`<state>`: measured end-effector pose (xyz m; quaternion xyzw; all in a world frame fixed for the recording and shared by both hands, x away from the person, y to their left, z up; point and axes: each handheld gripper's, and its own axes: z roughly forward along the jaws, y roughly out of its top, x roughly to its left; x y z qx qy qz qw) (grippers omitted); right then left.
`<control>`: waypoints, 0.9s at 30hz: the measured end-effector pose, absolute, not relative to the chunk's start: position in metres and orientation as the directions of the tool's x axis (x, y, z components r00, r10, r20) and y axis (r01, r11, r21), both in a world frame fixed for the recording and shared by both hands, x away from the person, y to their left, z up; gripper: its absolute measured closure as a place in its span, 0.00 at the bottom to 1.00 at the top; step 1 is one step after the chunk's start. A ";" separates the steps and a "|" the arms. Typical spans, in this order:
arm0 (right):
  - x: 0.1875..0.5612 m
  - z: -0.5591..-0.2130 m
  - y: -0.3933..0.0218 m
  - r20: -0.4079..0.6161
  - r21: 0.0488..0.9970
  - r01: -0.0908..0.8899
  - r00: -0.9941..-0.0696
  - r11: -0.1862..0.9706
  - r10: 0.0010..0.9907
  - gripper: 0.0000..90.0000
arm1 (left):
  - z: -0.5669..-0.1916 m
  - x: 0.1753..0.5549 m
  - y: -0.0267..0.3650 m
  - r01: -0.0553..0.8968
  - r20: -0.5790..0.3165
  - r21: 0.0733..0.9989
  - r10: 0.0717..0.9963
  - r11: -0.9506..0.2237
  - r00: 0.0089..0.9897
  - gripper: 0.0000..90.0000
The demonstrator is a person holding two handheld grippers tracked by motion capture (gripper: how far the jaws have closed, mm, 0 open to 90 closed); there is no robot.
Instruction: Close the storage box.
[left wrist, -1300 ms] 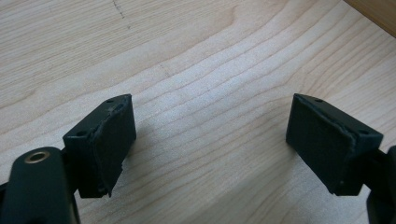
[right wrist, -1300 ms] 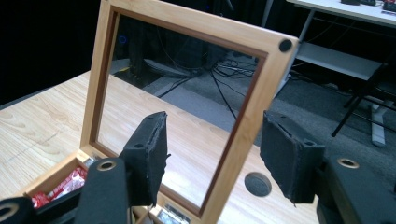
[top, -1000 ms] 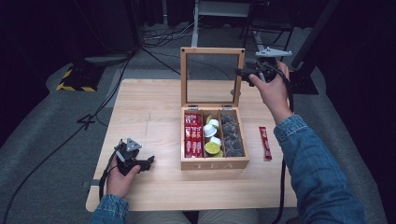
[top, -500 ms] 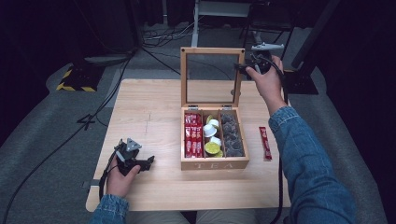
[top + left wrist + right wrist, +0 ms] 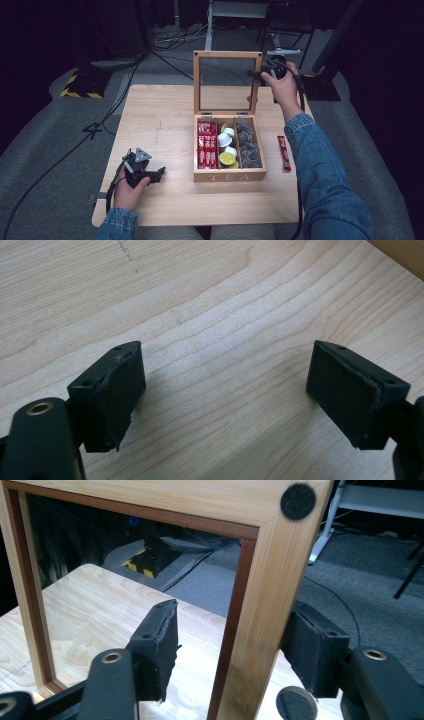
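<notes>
High view, setting: a pale wooden tabletop (image 5: 160, 120) is seen, with a dark grey floor around it.
Box: a light wooden tea box with a glass-paned lid (image 5: 229, 145) stands right of the tabletop's centre; the word TEA is marked on its front wall.
Lid: the wooden-framed glass lid (image 5: 227, 82) is raised upright at the back of the box.
Left compartment: red sachets (image 5: 205, 144) are packed in rows.
Middle compartment: white and yellow-green round capsules (image 5: 227, 147) are held.
Right compartment: dark grey capsules (image 5: 248, 147) are held.
Loose item: a red stick sachet (image 5: 284, 153) lies flat on the tabletop just beside the box's right wall, apart from it.
Right hand-held gripper (image 5: 262, 75): it is held at the lid's upper right edge; in the right gripper view its jaws are set either side of the frame's right upright (image 5: 265, 615), which stands in the gap without being clamped.
Left hand-held gripper (image 5: 155, 176): it is held low over the near left of the tabletop, well apart from the box; its jaws are spread wide with bare wood between them.
Person: blue denim sleeves (image 5: 325, 180) are worn.
</notes>
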<state>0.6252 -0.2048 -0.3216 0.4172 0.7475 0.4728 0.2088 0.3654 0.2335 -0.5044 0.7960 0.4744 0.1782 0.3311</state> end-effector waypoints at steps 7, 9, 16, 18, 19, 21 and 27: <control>0.622 -0.317 -0.210 0.092 0.882 0.428 -0.570 0.198 0.817 0.53 | -0.504 0.365 0.233 0.637 -0.030 0.696 0.873 -0.330 0.486 0.18; 0.618 -0.313 -0.210 0.079 0.882 0.422 -0.572 0.211 0.816 0.53 | -0.504 0.365 0.233 0.637 -0.030 0.696 0.873 -0.331 0.486 0.18; 0.599 -0.301 -0.213 0.062 0.888 0.399 -0.593 0.227 0.803 0.53 | -0.504 0.364 0.234 0.635 -0.026 0.695 0.870 -0.338 0.492 0.18; 0.592 -0.298 -0.215 0.061 0.891 0.393 -0.603 0.229 0.795 0.53 | -0.504 0.364 0.234 0.636 -0.027 0.694 0.870 -0.339 0.493 0.18; 0.589 -0.297 -0.216 0.063 0.891 0.393 -0.605 0.229 0.794 0.53 | -0.504 0.364 0.234 0.636 -0.026 0.693 0.869 -0.340 0.494 0.18; 0.580 -0.294 -0.218 0.062 0.893 0.386 -0.614 0.232 0.787 0.53 | -0.504 0.364 0.234 0.635 -0.028 0.695 0.870 -0.338 0.493 0.18; 0.559 -0.288 -0.221 0.043 0.894 0.368 -0.636 0.254 0.771 0.53 | -0.504 0.365 0.234 0.633 -0.024 0.694 0.869 -0.341 0.495 0.18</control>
